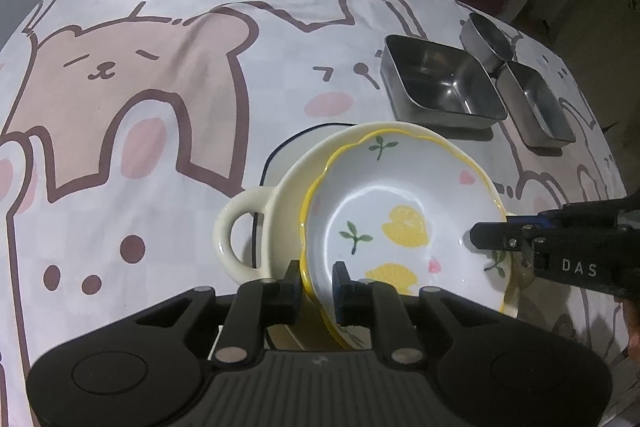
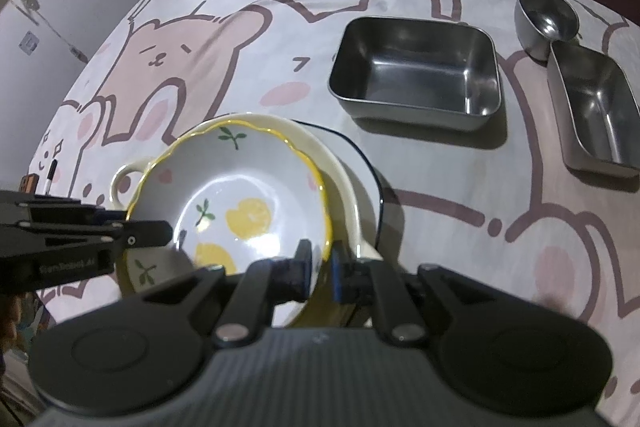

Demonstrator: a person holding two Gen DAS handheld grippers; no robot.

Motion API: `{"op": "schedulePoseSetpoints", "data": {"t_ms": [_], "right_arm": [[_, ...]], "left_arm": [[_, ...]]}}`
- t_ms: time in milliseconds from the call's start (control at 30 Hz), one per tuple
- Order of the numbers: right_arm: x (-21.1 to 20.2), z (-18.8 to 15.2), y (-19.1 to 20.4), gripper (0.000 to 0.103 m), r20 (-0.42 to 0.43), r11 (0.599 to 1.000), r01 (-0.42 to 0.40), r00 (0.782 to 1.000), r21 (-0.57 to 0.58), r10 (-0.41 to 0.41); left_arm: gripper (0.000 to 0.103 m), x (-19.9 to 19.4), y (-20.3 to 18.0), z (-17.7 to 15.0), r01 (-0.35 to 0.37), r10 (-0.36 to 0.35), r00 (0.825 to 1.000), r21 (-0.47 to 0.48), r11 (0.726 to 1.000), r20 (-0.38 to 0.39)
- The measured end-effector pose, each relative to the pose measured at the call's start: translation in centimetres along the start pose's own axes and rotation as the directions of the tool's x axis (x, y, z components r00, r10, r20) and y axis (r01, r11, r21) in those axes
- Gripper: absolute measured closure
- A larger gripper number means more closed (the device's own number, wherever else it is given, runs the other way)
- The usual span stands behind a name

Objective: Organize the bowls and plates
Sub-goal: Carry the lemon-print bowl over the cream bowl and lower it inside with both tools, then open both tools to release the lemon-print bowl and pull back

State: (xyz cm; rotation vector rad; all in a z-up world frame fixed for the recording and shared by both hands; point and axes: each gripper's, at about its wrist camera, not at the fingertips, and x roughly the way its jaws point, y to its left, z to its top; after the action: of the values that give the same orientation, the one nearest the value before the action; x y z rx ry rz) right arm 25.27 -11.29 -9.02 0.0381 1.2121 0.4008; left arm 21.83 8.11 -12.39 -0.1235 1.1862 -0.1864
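A white bowl with yellow lemons [image 1: 404, 223] and a wavy yellow edge sits inside a bigger cream bowl with a loop handle [image 1: 240, 239]; the cream bowl rests on a white plate with a dark rim [image 2: 374, 183]; the whole stack sits on a tablecloth with pink bears [image 1: 132, 99].

The left gripper [image 1: 318, 285] is at the near left side of the lemon bowl; one finger is outside the yellow edge and one is inside, so the edge runs between them; the jaws are only a little apart, and there looks to be a thin gap beside the edge, so they do not seem to squeeze it.

The right gripper [image 2: 322, 267] is at the other side of the same bowl; its two fingers also stand on each side of the yellow edge, a little apart, with a small gap showing.

Behind the stack are three shiny metal dishes; a big square metal tray [image 2: 416, 67] is nearest; a longer metal tray [image 2: 592, 107] lies to its right; a small round metal bowl [image 2: 546, 15] sits behind, touching the longer tray.
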Motion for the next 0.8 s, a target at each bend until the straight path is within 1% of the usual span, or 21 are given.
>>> {"op": "schedulePoseSetpoints", "data": {"t_ms": [133, 333, 400, 600, 667, 700, 733, 800], "right_arm": [[-0.1, 0.0, -0.1, 0.081, -0.009, 1.000, -0.011, 1.000, 0.011, 0.012], [-0.3, -0.1, 0.1, 0.080, -0.012, 1.000, -0.009, 1.000, 0.007, 0.009], [-0.4, -0.1, 0.0, 0.080, -0.013, 1.000, -0.009, 1.000, 0.007, 0.009], [-0.7, -0.1, -0.1, 0.079, -0.016, 1.000, -0.012, 1.000, 0.009, 0.013], [-0.9, -0.1, -0.3, 0.079, -0.013, 1.000, -0.018, 1.000, 0.017, 0.018], [-1.2, -0.1, -0.3, 0.076, 0.003, 1.000, -0.013, 1.000, 0.016, 0.013], [-1.8, 0.0, -0.3, 0.070, 0.030, 1.000, -0.008, 1.000, 0.009, 0.008], [-2.7, 0.1, -0.7, 0.064, 0.064, 0.999, -0.028, 0.998, 0.017, 0.027]], "left_arm": [[0.087, 0.0, 0.0, 0.0, 0.000, 0.000, 1.000, 0.003, 1.000, -0.001], [0.087, -0.1, 0.0, -0.1, 0.002, -0.002, 1.000, 0.010, 1.000, -0.002], [0.091, -0.1, -0.1, -0.2, -0.014, 0.014, 1.000, 0.027, 1.000, 0.001], [0.091, -0.1, -0.2, -0.3, -0.014, 0.014, 1.000, 0.040, 0.999, 0.008], [0.090, -0.2, -0.1, -0.4, -0.015, 0.015, 1.000, 0.040, 0.999, 0.012], [0.090, -0.1, -0.2, -0.4, -0.018, 0.018, 1.000, 0.042, 0.999, 0.008], [0.090, -0.1, -0.2, -0.4, -0.024, 0.023, 1.000, 0.050, 0.998, 0.015], [0.090, -0.1, -0.3, -0.4, -0.025, 0.025, 1.000, 0.052, 0.998, 0.015]]}}
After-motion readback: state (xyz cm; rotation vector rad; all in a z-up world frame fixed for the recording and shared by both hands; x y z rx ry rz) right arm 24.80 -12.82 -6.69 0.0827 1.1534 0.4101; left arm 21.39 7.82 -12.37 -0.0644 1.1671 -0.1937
